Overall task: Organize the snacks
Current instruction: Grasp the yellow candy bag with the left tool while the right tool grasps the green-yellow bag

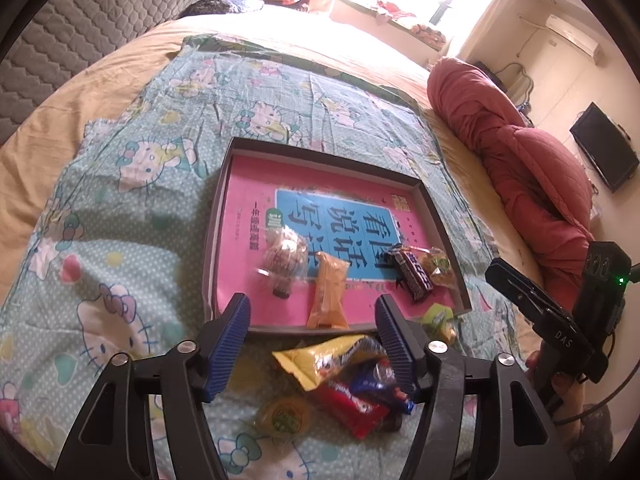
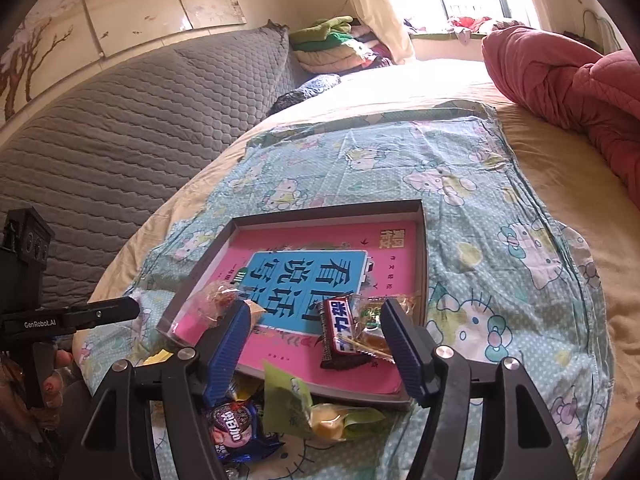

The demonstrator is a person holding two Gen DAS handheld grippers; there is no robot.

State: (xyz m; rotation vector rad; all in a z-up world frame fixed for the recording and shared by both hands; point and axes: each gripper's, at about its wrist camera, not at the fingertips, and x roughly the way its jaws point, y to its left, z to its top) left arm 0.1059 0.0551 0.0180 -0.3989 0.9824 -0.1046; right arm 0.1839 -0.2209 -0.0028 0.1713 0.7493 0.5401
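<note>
A shallow grey tray [image 1: 440,220] with a pink book as its floor lies on the bed. In it are a clear-wrapped round snack [image 1: 284,254], an orange packet [image 1: 330,290], a dark chocolate bar [image 1: 412,276] and a green-wrapped sweet [image 1: 440,268]. Loose snacks lie before the tray: a yellow bag [image 1: 320,360], a red packet [image 1: 352,404], a round green-lidded jelly [image 1: 286,418]. My left gripper [image 1: 312,344] is open and empty above this pile. My right gripper [image 2: 314,344] is open and empty over the tray's near edge, by the chocolate bar [image 2: 338,330], a green packet [image 2: 288,404] and a blue packet [image 2: 236,430].
A Hello Kitty cloth [image 1: 140,160] covers the bed under the tray. A rolled red quilt [image 1: 520,152] lies at the right. A grey padded headboard [image 2: 120,128] and stacked pillows [image 2: 340,44] stand behind. A green sweet [image 1: 440,318] lies off the tray's near right corner.
</note>
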